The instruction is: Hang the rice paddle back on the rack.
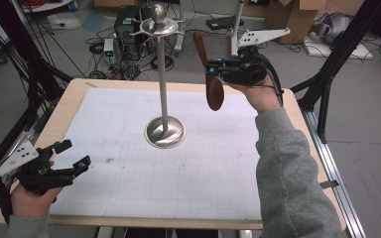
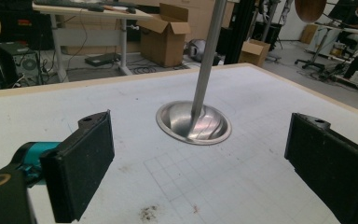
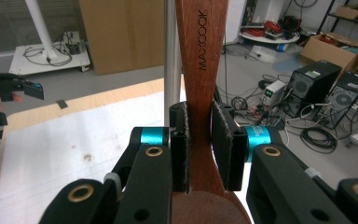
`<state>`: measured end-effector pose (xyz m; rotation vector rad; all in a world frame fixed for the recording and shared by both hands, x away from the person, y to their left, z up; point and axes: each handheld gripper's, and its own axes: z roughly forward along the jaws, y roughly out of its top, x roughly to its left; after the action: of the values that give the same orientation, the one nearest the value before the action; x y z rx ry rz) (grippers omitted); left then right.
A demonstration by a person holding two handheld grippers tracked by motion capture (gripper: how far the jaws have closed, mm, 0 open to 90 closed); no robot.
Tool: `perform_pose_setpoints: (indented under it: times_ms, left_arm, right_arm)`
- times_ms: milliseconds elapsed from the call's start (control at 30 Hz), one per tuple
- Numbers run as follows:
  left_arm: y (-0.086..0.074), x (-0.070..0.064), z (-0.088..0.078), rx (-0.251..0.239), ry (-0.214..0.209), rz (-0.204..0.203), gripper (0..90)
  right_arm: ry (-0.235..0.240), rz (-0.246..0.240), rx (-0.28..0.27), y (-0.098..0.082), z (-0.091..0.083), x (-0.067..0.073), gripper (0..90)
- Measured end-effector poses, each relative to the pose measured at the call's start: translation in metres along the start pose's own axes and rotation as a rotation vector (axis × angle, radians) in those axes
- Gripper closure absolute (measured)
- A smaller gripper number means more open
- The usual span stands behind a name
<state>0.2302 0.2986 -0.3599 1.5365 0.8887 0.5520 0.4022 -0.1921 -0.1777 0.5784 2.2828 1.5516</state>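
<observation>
Since the wooden spoon [image 1: 209, 74] is stiff, light and smooth, it should hold steady but could pivot, so a grip on the flat neck just above the bowl suits it. The right gripper [image 3: 199, 140] clamps it there, raised beside the metal stand [image 1: 164, 89]; the left gripper [image 1: 72, 156] rests wide and empty near the table [image 1: 69, 106] edge.

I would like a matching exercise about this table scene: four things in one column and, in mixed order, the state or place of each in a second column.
Things:
1. wooden spoon
2. metal stand
3. left gripper
4. right gripper

States:
A. jaws open, nothing between them
B. stands upright on the white mat
C. held in the air, bowl end down
D. jaws shut on a brown handle

Pairs: 1-C, 2-B, 3-A, 4-D
</observation>
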Motion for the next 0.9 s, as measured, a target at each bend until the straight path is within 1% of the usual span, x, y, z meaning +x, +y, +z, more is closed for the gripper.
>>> perform_pose_setpoints:
  times_ms: [267,300,467,567,600,767,900]
  left_arm:
    - [0.000,0.001,-0.001,-0.002,0.002,-0.004,8.6]
    - [0.000,0.002,-0.001,-0.001,0.002,-0.004,8.6]
    - [-0.001,0.002,-0.002,-0.002,0.004,-0.009,8.6]
    - [0.000,0.002,-0.003,-0.003,0.002,-0.004,8.6]
    - [0.000,0.002,-0.003,-0.003,0.002,-0.004,8.6]
    - [0.000,0.001,-0.003,-0.005,0.004,-0.004,8.6]
    - [0.001,0.001,-0.004,-0.006,0.002,-0.002,8.6]
  right_arm:
    - [0.017,0.003,-0.010,0.010,0.002,0.001,77.9]
    - [0.017,-0.003,-0.011,0.011,0.003,0.000,77.9]
    - [0.016,0.005,-0.006,0.012,0.006,0.000,77.9]
    - [0.026,0.016,-0.007,0.012,0.008,0.001,77.9]
    - [0.025,0.009,-0.007,0.013,0.008,0.001,77.8]
    - [0.028,0.005,-0.003,0.016,0.010,0.003,77.9]
    - [0.018,0.013,0.007,0.016,0.012,0.003,77.8]
